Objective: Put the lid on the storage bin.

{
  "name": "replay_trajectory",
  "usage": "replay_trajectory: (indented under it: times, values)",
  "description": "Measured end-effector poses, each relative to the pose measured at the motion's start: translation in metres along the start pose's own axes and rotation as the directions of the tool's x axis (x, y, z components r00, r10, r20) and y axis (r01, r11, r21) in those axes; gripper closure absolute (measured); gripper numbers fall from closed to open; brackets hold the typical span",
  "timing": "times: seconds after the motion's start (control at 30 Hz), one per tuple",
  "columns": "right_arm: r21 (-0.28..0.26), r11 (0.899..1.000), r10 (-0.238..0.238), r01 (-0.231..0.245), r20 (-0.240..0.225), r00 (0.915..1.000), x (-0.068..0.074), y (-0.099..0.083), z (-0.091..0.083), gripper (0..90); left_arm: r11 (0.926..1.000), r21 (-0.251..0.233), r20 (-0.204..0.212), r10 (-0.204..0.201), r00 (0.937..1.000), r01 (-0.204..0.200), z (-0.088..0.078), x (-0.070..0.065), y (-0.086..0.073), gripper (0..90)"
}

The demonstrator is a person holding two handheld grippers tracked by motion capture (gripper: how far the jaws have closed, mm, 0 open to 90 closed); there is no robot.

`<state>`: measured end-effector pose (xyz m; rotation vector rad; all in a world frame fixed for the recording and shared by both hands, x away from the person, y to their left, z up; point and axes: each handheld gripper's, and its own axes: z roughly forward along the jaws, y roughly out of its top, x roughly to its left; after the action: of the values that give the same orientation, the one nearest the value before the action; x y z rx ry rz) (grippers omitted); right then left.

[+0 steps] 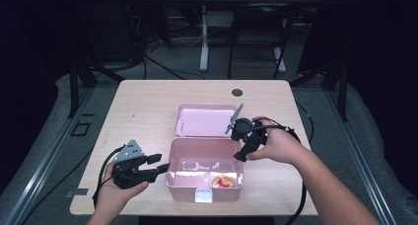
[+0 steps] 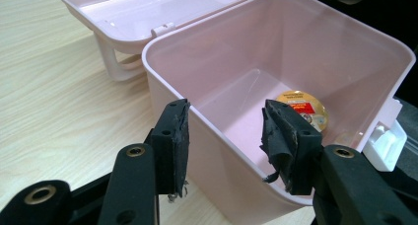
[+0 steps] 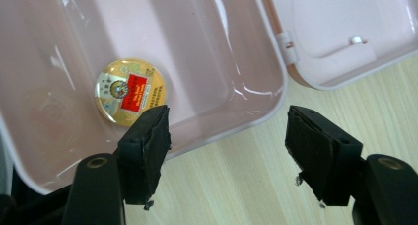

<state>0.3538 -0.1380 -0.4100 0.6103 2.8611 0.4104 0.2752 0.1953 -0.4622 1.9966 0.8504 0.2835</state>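
Fingers (image 2: pixel 175 136) of the left gripper (image 1: pixel 154 165) stand wide, one outside and one inside the left wall of the pink box (image 1: pixel 173 183); the pads straddle that wall but do not seem to press on it, so I judge it a loose brace, not a grip. That gripper sits at the box's left side, low on the wooden table (image 1: pixel 143 101).

Moving right, the box stands open, its lid (image 1: pixel 204 119) thrown back flat behind it on the hinge. Inside, near the front right corner of the floor, lies a round gold tin (image 1: pixel 224 181) with a red label, flat and alone; a white latch (image 1: pixel 204 196) shows at the front wall.

Further right, the right gripper (image 1: pixel 241 153) hangs over the box's right rim, its jaws fairly wide with nothing between them: one finger (image 3: pixel 145 146) above the box's edge, the other over bare table.

Judging by this, the tin is already placed in the box and let go. What looks left is to draw the right gripper clear, swing the lid over, and snap the latch.
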Motion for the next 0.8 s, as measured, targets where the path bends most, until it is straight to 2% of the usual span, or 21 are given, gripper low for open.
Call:
replay_trajectory:
  times: [0.1,0.2,0.27,0.33,0.4,0.47,0.53,0.57,0.63,0.73,0.77,0.8]
  values:
    - [-0.015,0.999,0.036,-0.035,0.015,0.9993,-0.003,-0.004,0.001,36.9,1.0,-0.007,0.007,0.001,1.0,-0.001,0.0,0.0,0.0,52.6]
    - [-0.077,0.993,0.095,-0.092,0.031,0.995,-0.009,-0.01,0.0,41.6,0.9998,-0.02,0.018,-0.007,0.9998,0.007,0.0,0.0,0.0,51.3]
    - [-0.131,0.984,0.127,-0.123,0.023,0.9917,-0.012,-0.013,-0.001,43.7,0.9996,-0.026,0.018,-0.01,0.9998,0.011,0.0,0.0,0.0,51.5]
    - [-0.167,0.975,0.154,-0.148,0.024,0.9878,-0.015,-0.015,-0.002,44.7,0.9998,-0.014,0.002,-0.014,0.9999,0.014,0.001,-0.001,-0.001,51.5]
    - [-0.19,0.966,0.181,-0.174,0.023,0.9831,-0.017,-0.017,0.0,45.0,0.9998,-0.008,0.002,-0.017,0.9998,0.017,0.001,-0.001,-0.001,51.9]
    - [-0.223,0.956,0.203,-0.188,0.047,0.9781,-0.02,-0.018,0.001,45.9,0.9998,-0.012,0.009,-0.013,0.9999,0.013,0.001,-0.002,-0.002,59.3]
    - [-0.235,0.945,0.243,-0.229,0.032,0.9695,-0.024,-0.02,0.001,47.0,1.0,-0.01,0.002,-0.001,1.0,0.001,0.0,-0.003,-0.001,63.1]
    - [-0.251,0.934,0.269,-0.255,0.023,0.9629,-0.027,-0.021,0.002,46.9,1.0,-0.008,0.004,-0.001,1.0,0.001,0.0,-0.003,-0.001,65.8]
    - [-0.26,0.925,0.293,-0.276,0.027,0.9557,-0.03,-0.022,0.003,46.8,0.9999,-0.013,0.011,0.0,0.9999,0.0,0.0,-0.003,-0.001,68.1]
    - [-0.284,0.904,0.337,-0.319,0.014,0.9413,-0.035,-0.022,0.005,47.1,0.9998,-0.012,0.022,-0.013,0.9997,0.013,0.0,-0.004,-0.001,71.4]
    - [-0.29,0.895,0.357,-0.339,0.01,0.9342,-0.035,-0.022,0.005,47.6,1.0,-0.003,0.024,-0.007,0.9997,0.007,0.0,-0.004,-0.001,72.6]
    - [-0.294,0.891,0.364,-0.345,0.01,0.9313,-0.037,-0.022,0.006,48.7,1.0,0.005,0.029,-0.006,0.9996,0.006,0.001,-0.005,-0.001,73.7]
